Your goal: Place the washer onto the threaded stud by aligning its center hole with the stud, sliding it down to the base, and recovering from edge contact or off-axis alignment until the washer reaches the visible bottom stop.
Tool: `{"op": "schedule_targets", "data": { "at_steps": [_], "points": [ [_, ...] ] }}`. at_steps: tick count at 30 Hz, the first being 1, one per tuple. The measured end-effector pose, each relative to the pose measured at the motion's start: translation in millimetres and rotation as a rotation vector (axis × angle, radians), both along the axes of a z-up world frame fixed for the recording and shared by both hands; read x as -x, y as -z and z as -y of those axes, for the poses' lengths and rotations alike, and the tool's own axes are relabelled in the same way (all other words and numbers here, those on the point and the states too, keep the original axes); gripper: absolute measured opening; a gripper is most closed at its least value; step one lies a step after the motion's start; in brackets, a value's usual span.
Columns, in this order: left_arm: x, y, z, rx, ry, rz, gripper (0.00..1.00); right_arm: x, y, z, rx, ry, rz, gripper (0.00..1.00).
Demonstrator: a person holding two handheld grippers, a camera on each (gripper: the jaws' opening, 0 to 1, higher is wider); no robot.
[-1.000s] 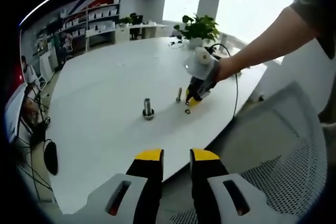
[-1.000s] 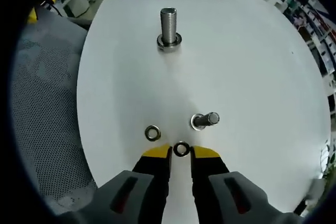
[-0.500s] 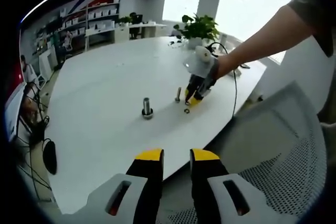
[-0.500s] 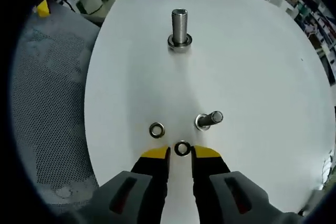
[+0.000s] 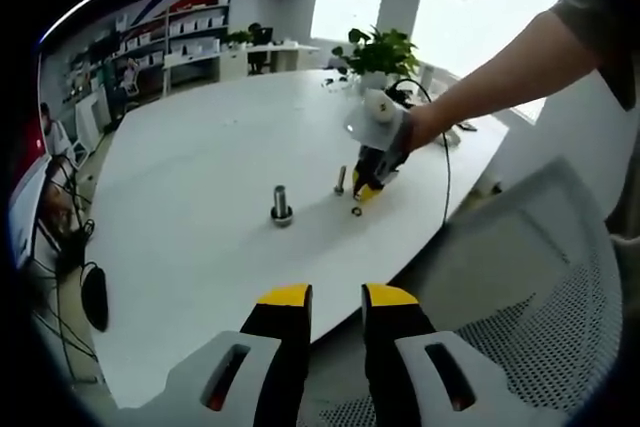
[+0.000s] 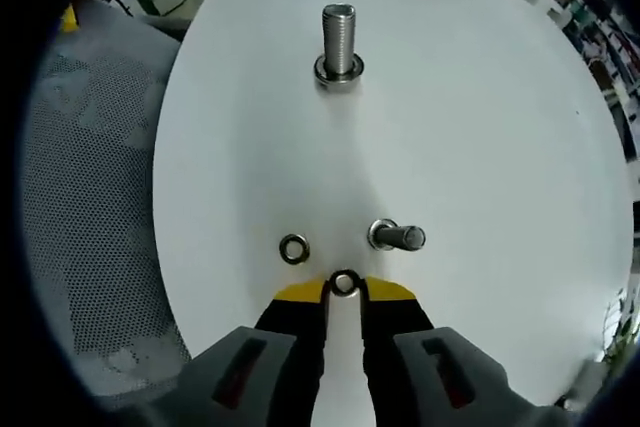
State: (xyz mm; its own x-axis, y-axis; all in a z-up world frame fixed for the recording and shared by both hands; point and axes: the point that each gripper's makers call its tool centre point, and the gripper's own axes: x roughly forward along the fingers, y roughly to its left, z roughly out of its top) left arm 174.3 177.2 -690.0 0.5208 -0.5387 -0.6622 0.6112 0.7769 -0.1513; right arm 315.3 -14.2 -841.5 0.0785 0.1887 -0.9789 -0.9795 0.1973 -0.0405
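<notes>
In the right gripper view my right gripper point(image 6: 344, 290) is low over the white table point(image 6: 480, 127), open, its yellow tips on either side of a small steel washer point(image 6: 344, 282) that lies flat. A second washer point(image 6: 293, 248) lies just left of it. A short stud point(image 6: 398, 237) stands close on the right. Farther ahead stands the tall threaded stud point(image 6: 339, 40) on its base ring. From the left gripper view I see the right gripper point(image 5: 368, 185) held by a hand beside the short stud point(image 5: 340, 180), a washer point(image 5: 356, 212) and the tall stud point(image 5: 281, 205). My left gripper point(image 5: 337, 297) is open and holds nothing.
A mesh office chair point(image 5: 520, 287) stands at the table's near edge, under the left gripper. A potted plant point(image 5: 378, 52) and a cable point(image 5: 447, 177) are at the far side of the table. Shelves and desks line the room behind.
The right gripper has crept forward, so the washer now sits between its tips instead of just ahead of them. The left gripper has stayed still.
</notes>
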Motion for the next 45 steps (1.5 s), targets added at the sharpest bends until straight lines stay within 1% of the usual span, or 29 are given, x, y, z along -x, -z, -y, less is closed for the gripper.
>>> {"op": "schedule_targets", "data": {
  "at_steps": [5,9,10,13,16,18,23,25,26,29,37,39,45],
  "points": [
    [0.0,0.0,-0.2,-0.001,-0.002,0.001,0.17,-1.5,-0.6,1.5,-0.014,0.027,0.024,0.14],
    [0.0,0.3,-0.5,-0.002,-0.003,0.001,0.17,-3.5,-0.5,3.7,-0.06,0.119,0.027,0.14],
    [-0.1,0.1,-0.4,-0.001,-0.003,0.002,0.17,-2.5,-1.5,4.0,-0.062,0.127,0.028,0.14],
    [-0.4,-0.2,-0.8,-0.001,-0.005,0.003,0.17,-2.1,-1.3,4.0,-0.059,0.13,0.034,0.13],
    [-0.5,-0.6,-0.9,0.001,-0.006,0.004,0.17,-0.9,-1.7,5.1,-0.039,0.127,0.035,0.13],
    [-0.6,-0.5,-1.1,0.0,-0.007,0.004,0.17,-0.9,-2.9,4.7,-0.042,0.13,0.036,0.13],
    [-1.0,-1.1,-1.2,0.002,-0.008,0.007,0.17,-1.4,-13.6,-0.8,-0.077,0.165,0.038,0.13],
    [-0.8,-1.0,-0.8,0.002,-0.005,0.006,0.17,1.2,-16.2,-3.2,-0.093,0.18,0.014,0.14],
    [-0.7,-1.1,-0.6,0.002,-0.004,0.007,0.17,1.8,-18.4,-3.0,-0.093,0.177,0.015,0.14],
    [-0.5,-0.9,-0.4,0.001,-0.003,0.005,0.17,-0.5,-24.6,-1.1,-0.092,0.171,0.028,0.14],
    [-0.5,-0.4,-1.3,-0.001,-0.006,0.004,0.17,-18.6,-43.2,-7.2,-0.147,0.201,0.078,0.14],
    [-0.7,-0.5,-1.5,-0.001,-0.007,0.004,0.17,-20.7,-46.1,-9.9,-0.156,0.214,0.078,0.14],
    [-0.5,-1.0,-0.7,0.002,-0.003,0.007,0.17,-25.7,-51.5,-10.5,-0.147,0.216,0.11,0.14]
  ]
}}
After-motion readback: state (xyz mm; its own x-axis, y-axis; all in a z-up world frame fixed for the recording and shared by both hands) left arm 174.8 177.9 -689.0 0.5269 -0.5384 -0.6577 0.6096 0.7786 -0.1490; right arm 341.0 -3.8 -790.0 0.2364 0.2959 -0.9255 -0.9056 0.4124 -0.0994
